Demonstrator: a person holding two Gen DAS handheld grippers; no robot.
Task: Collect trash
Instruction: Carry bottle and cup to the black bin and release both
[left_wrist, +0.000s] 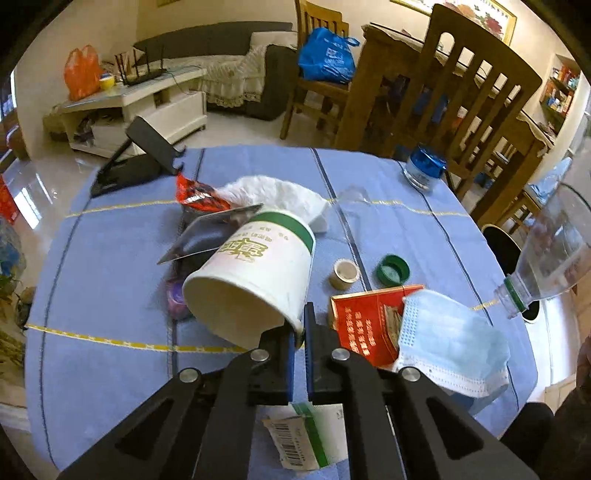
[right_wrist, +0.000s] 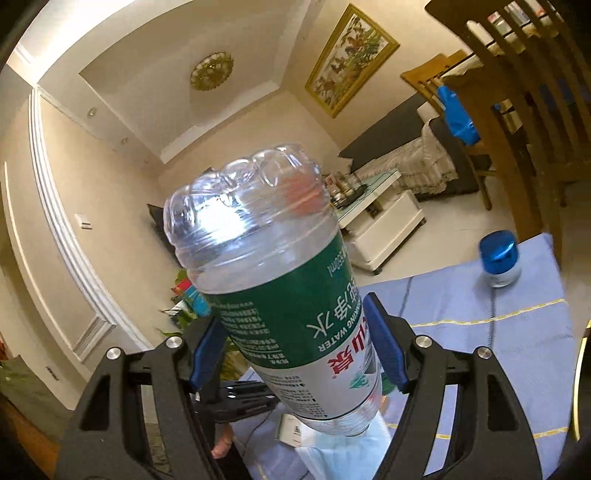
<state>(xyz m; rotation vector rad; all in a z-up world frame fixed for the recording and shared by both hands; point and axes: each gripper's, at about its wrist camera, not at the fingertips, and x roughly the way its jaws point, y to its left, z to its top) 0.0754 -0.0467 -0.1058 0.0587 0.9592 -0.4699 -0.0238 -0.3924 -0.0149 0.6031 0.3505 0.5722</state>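
Blue-clothed table (left_wrist: 110, 258) in a living room, still pretty cluttered. Left gripper (left_wrist: 300, 334) pinches the paper cup (left_wrist: 255, 273) rim, cup tipped, mouth toward camera. Right gripper (right_wrist: 295, 354) clamps the bottle (right_wrist: 273, 280) upside down, neck over the bin (left_wrist: 498, 251). Mask (left_wrist: 450, 339), red box (left_wrist: 365, 321), caps and wrappers remain, I'd say.

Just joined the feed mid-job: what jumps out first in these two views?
The right gripper grips a clear plastic water bottle, uncapped and upside down, neck toward the blue tablecloth. The left gripper pinches the rim of a tipped white paper cup at mid-table. Beside it lie a red cigarette pack under a blue face mask, and a green bottle cap.
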